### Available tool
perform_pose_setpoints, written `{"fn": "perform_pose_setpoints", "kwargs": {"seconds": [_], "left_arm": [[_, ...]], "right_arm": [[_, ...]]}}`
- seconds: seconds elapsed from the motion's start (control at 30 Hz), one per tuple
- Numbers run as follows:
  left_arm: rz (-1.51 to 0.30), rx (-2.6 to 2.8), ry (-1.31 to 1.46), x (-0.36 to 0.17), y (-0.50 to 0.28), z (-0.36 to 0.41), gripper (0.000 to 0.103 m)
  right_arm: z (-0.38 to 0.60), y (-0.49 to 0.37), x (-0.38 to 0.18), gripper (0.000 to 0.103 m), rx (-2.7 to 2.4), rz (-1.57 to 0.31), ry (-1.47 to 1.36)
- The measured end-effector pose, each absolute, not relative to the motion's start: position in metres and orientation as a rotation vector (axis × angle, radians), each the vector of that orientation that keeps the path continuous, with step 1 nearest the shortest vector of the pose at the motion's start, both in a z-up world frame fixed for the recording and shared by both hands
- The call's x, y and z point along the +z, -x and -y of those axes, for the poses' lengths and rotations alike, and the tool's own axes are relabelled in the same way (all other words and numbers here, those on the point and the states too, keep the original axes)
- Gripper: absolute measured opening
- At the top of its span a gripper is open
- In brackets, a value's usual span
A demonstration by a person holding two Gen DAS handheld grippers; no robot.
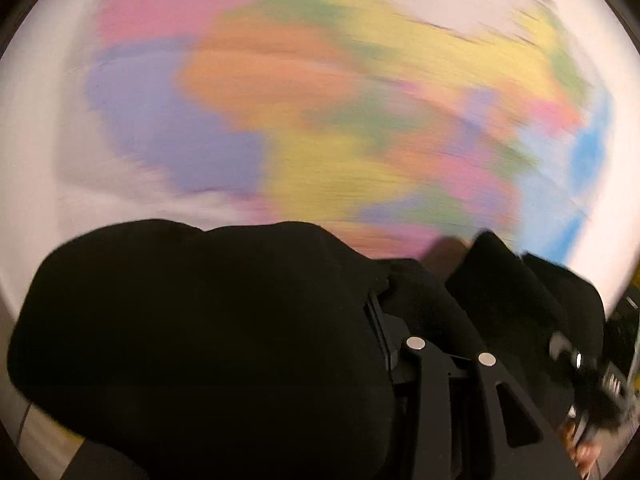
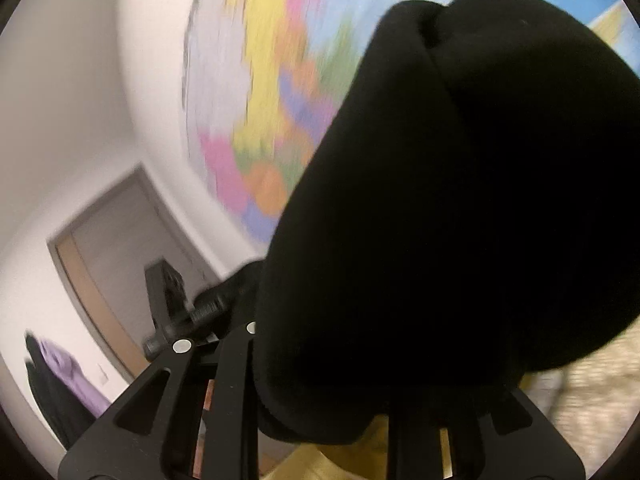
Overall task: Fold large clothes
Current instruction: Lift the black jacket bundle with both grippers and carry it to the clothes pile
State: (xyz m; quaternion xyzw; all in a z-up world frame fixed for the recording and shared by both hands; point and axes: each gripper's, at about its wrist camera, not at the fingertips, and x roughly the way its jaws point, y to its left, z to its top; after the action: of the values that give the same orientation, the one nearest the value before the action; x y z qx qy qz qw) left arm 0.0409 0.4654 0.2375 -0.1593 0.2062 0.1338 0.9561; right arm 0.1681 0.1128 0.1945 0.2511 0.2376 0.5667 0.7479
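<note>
Two tools are carrying one black garment (image 1: 200, 340) between them. In the left wrist view, the left tool (image 1: 436, 280) is sitting at the lower centre of the frame, its jaws part closed with black cloth bunched between and over them; the fingertips are hidden by that cloth, but the fabric is hanging from the tool, so it is gripping the garment. The cloth is spreading across the lower left of the frame. At the lower right edge, the other tool is appearing as a blurred dark shape with more black fabric trailing to it.

In the right wrist view, the right tool (image 2: 320, 360) is occupying the lower centre, its jaws narrowed on a thick fold of the same garment (image 2: 460, 220), which is billowing up over the right half of the frame and covering the fingertips. The left tool (image 2: 180, 312) is showing at the lower left, beside the cloth.

Behind both tools, a pastel wall map (image 1: 320, 92) is filling the upper frame, heavily blurred. A white wall (image 2: 80, 100), a door (image 2: 104, 248) and a purple cloth (image 2: 64, 368) are lying at the left of the right wrist view.
</note>
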Motion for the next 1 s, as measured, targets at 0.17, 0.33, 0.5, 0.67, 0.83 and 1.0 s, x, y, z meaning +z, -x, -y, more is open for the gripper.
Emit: {"fn": "perform_pose_setpoints", "kwargs": {"seconds": [0.17, 0.33, 0.5, 0.67, 0.83, 1.0], "left_arm": [[-0.574, 0.525, 0.482, 0.117, -0.025, -0.581, 0.035], [-0.629, 0.494, 0.663, 0.029, -0.002, -0.618, 0.041], [-0.629, 0.510, 0.616, 0.036, 0.004, -0.613, 0.051], [-0.695, 0.625, 0.457, 0.052, 0.021, -0.603, 0.061], [-0.646, 0.696, 0.441, 0.078, 0.059, -0.588, 0.070], [-0.566, 0.679, 0.405, 0.098, 0.088, -0.562, 0.074]], "right_arm": [[-0.235, -0.171, 0.073, 0.022, 1.279, -0.935, -0.507], [-0.244, -0.148, 0.029, 0.047, 1.303, -1.032, -0.404], [-0.202, -0.159, 0.060, 0.071, 1.250, -0.942, -0.334], [-0.182, -0.189, 0.062, 0.074, 1.067, -0.901, -0.321], [-0.208, -0.186, 0.046, 0.035, 1.106, -0.919, -0.263], [-0.219, -0.166, 0.042, 0.026, 1.122, -0.924, -0.157]]}}
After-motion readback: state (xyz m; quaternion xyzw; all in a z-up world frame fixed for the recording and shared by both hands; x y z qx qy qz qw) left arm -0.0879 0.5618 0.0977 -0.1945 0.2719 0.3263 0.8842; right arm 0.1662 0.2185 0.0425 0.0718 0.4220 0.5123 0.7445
